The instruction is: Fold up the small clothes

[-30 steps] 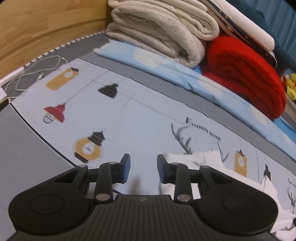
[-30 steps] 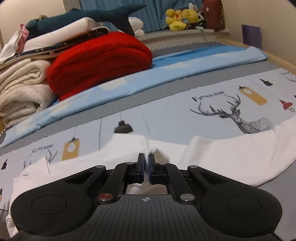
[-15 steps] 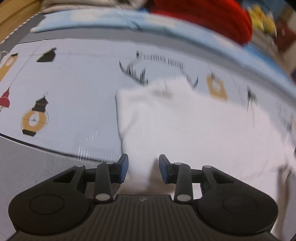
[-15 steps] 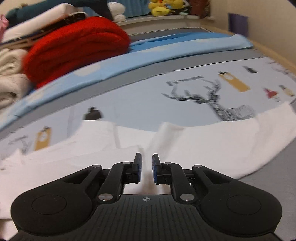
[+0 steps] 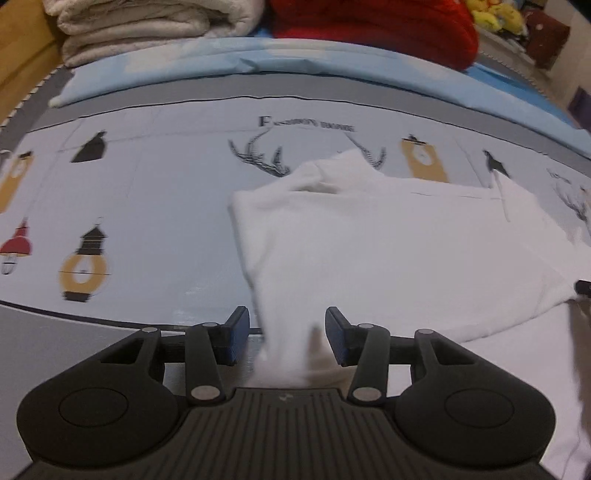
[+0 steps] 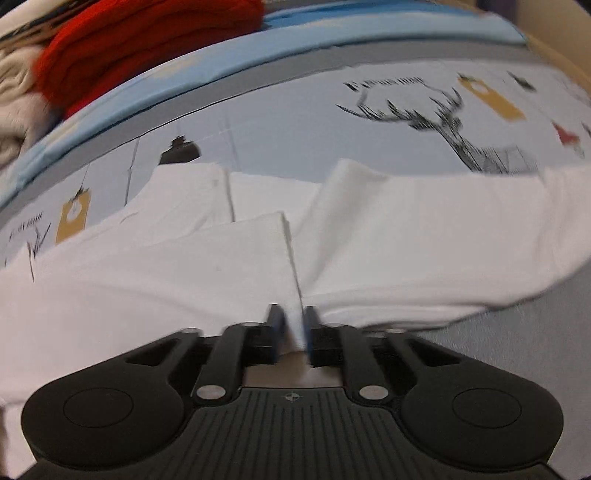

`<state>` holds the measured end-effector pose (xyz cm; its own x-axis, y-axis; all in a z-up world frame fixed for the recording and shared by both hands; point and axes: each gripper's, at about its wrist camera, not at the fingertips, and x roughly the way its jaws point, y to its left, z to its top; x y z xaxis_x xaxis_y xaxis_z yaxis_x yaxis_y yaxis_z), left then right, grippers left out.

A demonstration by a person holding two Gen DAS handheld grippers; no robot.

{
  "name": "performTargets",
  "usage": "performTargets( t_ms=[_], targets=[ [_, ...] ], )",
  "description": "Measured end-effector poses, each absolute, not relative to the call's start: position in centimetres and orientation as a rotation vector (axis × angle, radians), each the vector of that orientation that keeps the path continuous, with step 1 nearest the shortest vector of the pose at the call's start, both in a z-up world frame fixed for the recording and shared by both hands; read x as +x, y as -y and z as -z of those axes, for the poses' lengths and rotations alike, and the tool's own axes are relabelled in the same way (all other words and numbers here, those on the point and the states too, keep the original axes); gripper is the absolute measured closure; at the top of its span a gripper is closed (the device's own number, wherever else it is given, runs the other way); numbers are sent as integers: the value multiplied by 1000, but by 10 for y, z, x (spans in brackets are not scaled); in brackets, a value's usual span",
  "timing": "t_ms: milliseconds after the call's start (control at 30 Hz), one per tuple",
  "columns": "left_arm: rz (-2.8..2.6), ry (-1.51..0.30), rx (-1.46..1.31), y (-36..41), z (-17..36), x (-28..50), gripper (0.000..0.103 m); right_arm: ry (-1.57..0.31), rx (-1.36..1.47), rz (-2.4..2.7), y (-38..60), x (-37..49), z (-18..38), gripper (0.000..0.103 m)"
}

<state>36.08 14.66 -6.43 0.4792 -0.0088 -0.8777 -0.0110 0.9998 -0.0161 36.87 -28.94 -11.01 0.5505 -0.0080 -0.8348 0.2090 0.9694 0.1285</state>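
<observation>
Left wrist: left gripper (image 5: 286, 334) just widening, apart over white garment (image 5: 388, 251) | right gripper (image 6: 293, 328) clamped on it | printed sheet (image 5: 155, 206) (lanterns, deer)

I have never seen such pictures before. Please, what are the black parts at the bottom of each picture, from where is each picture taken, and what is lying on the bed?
No robot arm is here: a person holds a two-finger gripper in each hand, and a wide-angle camera on each gripper looks forward along its fingers. The black parts are those grippers.

In the left wrist view, the left gripper is open; its jaws have just been opening, and a corner of the white garment lies between them without being pressed.

In the right wrist view, the right gripper is shut on a fold of the same white garment.

The garment lies on a pale bedsheet printed with lanterns and deer. Behind it are a red blanket and a folded cream blanket.
</observation>
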Motion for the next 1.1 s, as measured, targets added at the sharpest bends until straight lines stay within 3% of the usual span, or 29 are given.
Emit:
performTargets(
  t_ms=[67, 100, 467, 567, 667, 867, 1000, 1100],
  targets=[
    [-23, -1162, 60, -146, 87, 362, 56, -963, 218, 146, 292, 368, 107, 99],
    [-50, -1199, 108, -147, 98, 361, 50, -944, 210, 159, 293, 368, 104, 99],
    [7, -1079, 21, -139, 59, 359, 54, -732, 87, 137, 269, 357, 69, 90],
    [20, -1092, -1, -132, 63, 361, 54, -816, 189, 11, 271, 363, 82, 83],
    [8, -1146, -6, -132, 84, 365, 54, -1015, 231, 33, 277, 373, 116, 84],
    [2, -1105, -22, -125, 72, 365, 54, -904, 213, 14, 280, 365, 92, 80],
    [30, -1158, -58, -115, 86, 369, 53, -1014, 200, 60, 288, 374, 109, 76],
    [-2, -1170, 11, -103, 89, 370, 53, -989, 252, 62, 296, 371, 102, 76]
  ],
)
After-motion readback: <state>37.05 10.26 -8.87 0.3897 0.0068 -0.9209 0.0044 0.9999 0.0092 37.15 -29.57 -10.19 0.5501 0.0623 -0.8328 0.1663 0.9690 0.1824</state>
